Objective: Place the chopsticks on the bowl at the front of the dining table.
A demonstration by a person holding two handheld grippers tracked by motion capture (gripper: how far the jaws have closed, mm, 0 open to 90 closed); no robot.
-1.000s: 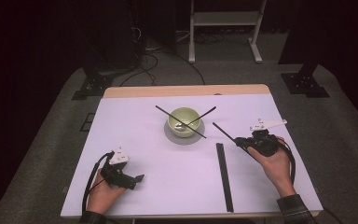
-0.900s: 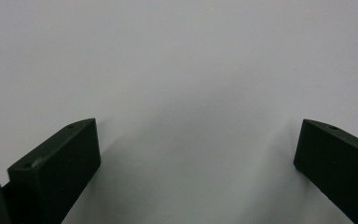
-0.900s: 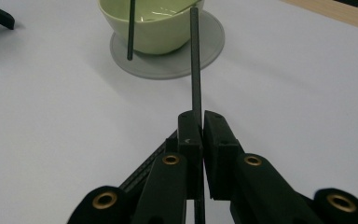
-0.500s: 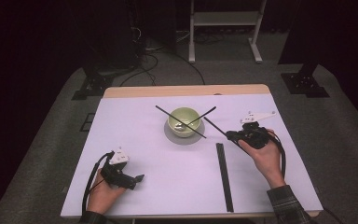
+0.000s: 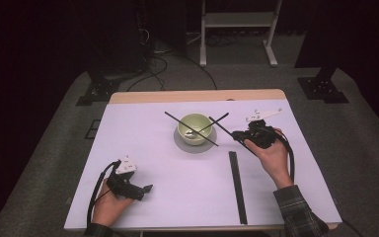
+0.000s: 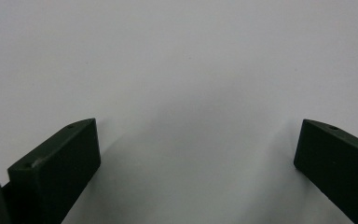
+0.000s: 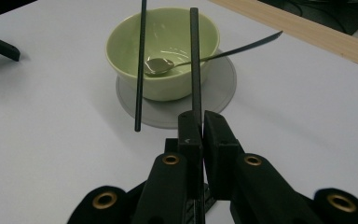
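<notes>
A pale green bowl [image 5: 194, 128] stands on a grey saucer [image 5: 195, 146] at the middle of the white table. A spoon [image 7: 159, 65] lies inside it, handle pointing out over the rim. One black chopstick [image 5: 191, 129] rests across the bowl. My right gripper [image 5: 236, 135], just right of the bowl, is shut on a second black chopstick [image 7: 194, 60] whose far end reaches over the bowl's rim. My left gripper [image 5: 146, 188] rests near the front left of the table, jaws wide open over bare tabletop [image 6: 182, 70].
A long black strip [image 5: 237, 187] lies on the table in front of the right hand, running toward the front edge. A wooden band [image 5: 197, 96] marks the table's far edge. Stands and cables sit on the floor beyond.
The right gripper has carried its chopstick left and away from the person, toward the bowl, rising slightly. The left gripper has stayed where it was.
</notes>
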